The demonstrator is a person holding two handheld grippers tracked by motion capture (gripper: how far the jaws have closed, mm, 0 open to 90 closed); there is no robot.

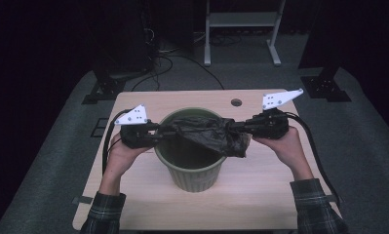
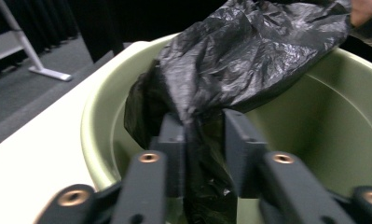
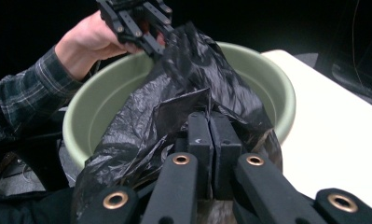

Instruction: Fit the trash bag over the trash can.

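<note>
in the right gripper view we see the right gripper (image 3: 210, 135) with its jaws pressed together on a fold of the black plastic bag (image 3: 193, 107), the film pinched thin between them. in the left gripper view the left gripper (image 2: 202, 140) has its jaws a little apart with a bunched rope of bag running down between them; they seem to grip it, though the blur keeps us from being sure how tightly. the bag is glossy, crinkled and creased, gathered narrow at each gripper and sagging wider in the middle. from the high view we see it stretched across the mouth of the green ribbed bin (image 1: 196, 173), one loose end drooping over the right rim. the bin stands in the middle of the pale wooden table (image 1: 260, 195), and each hand holds its gripper just beside the rim.
</note>
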